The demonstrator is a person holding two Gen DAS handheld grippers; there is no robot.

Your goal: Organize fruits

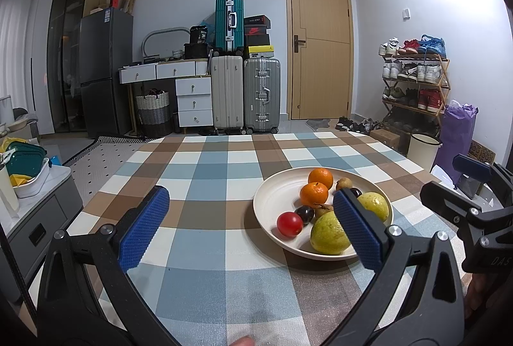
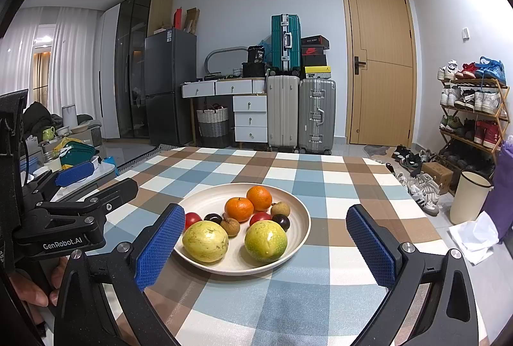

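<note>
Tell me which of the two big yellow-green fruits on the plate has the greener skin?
The right-hand yellow-green fruit, at the plate's near edge. Its skin shades to green, while the left-hand one beside it is paler yellow.

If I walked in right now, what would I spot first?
Probably the round cream plate of fruit on the blue, brown and white checked tablecloth, with two bright orange tangerines at the back and two big yellow-green fruits in front. Next, the blue-padded left tool and right tool, both wide open near the plate.
</note>
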